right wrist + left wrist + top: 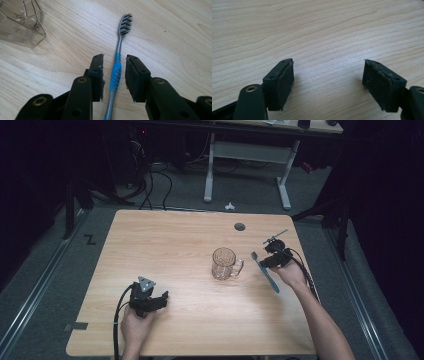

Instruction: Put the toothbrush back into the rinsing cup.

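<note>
Two handheld grippers are working over a light wooden table (165, 240). We are holding the right gripper (114, 75) low over a blue and grey toothbrush (116, 72), its jaws standing narrowly apart on either side of the handle, pads not pressing it. That toothbrush is lying flat on the table, bristles pointing away from us, just right of a clear glass mug (224, 263). We are resting the left gripper (328, 82) near the table's front left, jaws wide apart with bare wood between them.
</note>
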`<state>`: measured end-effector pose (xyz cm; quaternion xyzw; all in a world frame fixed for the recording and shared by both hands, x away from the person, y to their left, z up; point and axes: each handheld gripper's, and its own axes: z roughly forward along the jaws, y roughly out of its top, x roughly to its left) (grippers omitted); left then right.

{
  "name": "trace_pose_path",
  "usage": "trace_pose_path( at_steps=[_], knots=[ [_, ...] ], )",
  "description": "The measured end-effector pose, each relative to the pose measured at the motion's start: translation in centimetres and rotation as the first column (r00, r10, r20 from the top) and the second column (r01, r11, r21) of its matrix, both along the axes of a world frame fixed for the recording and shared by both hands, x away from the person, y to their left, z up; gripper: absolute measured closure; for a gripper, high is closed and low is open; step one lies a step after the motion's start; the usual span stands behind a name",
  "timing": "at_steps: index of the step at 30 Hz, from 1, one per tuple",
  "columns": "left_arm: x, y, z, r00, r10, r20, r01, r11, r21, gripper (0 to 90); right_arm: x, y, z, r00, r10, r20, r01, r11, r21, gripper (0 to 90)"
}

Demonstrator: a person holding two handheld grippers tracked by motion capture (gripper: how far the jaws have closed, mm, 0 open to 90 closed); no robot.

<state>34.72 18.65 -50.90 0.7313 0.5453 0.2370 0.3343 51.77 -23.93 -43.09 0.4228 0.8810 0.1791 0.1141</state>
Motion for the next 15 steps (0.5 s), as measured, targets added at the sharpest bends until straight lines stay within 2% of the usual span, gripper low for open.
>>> trace_pose_path(
  at_steps=[4, 6, 15],
  knots=[
    [0.0, 0.0, 0.0, 1.0000, -0.001, 0.000, 0.001, 1.0000, 0.003, 25.9, 0.5, 0.0, -0.3, 0.9997, -0.007, -0.021, 0.007, 1.0000, -0.003, 67.9],
    [0.0, 0.0, 0.0, 1.0000, -0.001, 0.000, 0.001, 1.0000, 0.003, 26.0, 0.9, 0.1, -1.1, 0.9986, -0.013, -0.051, 0.012, 0.9996, -0.024, 67.9],
    [0.0, 0.0, 0.0, 1.0000, -0.001, 0.000, 0.001, 1.0000, 0.002, 26.1, 2.0, 0.9, -2.0, 0.9963, -0.012, -0.085, 0.008, 0.9988, -0.049, 68.3]
  ],
)
